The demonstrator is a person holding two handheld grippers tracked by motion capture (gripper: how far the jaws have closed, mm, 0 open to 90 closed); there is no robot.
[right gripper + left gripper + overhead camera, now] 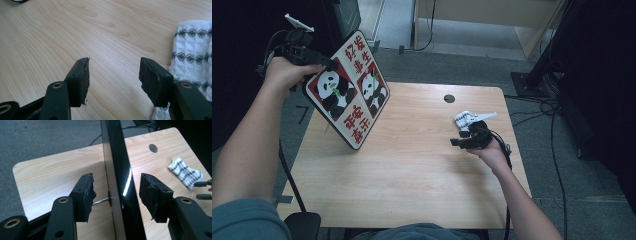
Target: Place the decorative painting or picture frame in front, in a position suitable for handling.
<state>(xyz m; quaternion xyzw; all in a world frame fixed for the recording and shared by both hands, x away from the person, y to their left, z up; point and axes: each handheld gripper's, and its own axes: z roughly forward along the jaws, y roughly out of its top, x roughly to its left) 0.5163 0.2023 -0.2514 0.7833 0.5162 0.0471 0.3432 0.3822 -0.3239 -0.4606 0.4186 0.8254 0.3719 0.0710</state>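
A square picture board point(347, 92) with two pandas and red characters stands tilted on the left of the wooden table point(412, 175). My left gripper point(324, 62) reaches over its top corner. In the left gripper view the board's dark edge point(117, 170) runs between the jaws of that gripper point(116, 187), with a gap on each side, so it is open. A thin metal rod point(101, 200) sticks out of the board's back. My right gripper point(457, 142) rests low on the table's right side, open and empty point(113, 72). A white patterned cloth point(464, 120) point(192, 50) lies just beside it.
A round cable hole point(449, 98) sits near the table's far edge. Cables point(557, 115) trail over the grey floor to the right, by a black stand point(532, 80). A dark object point(302, 222) sits at the table's near left corner.
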